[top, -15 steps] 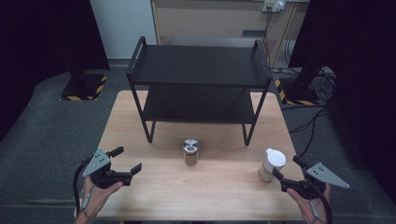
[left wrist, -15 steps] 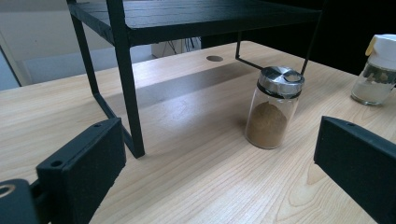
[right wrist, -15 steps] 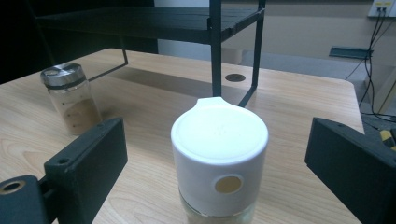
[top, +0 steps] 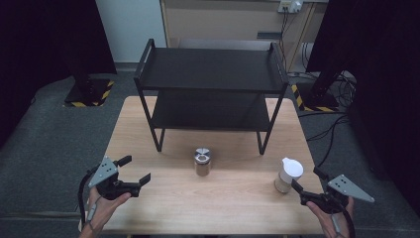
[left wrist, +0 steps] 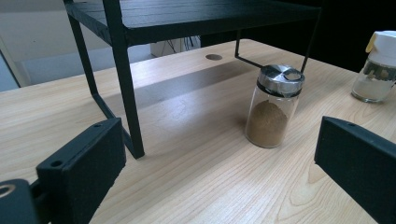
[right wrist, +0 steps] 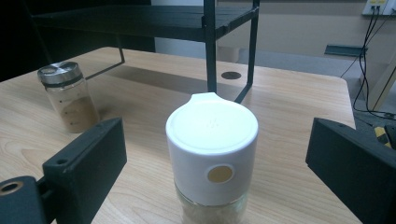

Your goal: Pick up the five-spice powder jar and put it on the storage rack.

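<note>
Two jars: steel-lid spice jar (top: 202,161), white-cap jar (top: 288,175); one rack (top: 210,69). Left gripper (top: 133,171) wide open, empty. Right gripper (top: 308,181) wide open, flanking white-cap jar, not touching.

A black two-tier metal rack (top: 212,69) is sitting at the back of the light wooden table (top: 158,203), both shelves bare. Grey carpet (top: 44,134) is running around it, cables (top: 327,131) are trailing at the right, and a yellow-black striped base (top: 86,96) is standing at the left.
</note>
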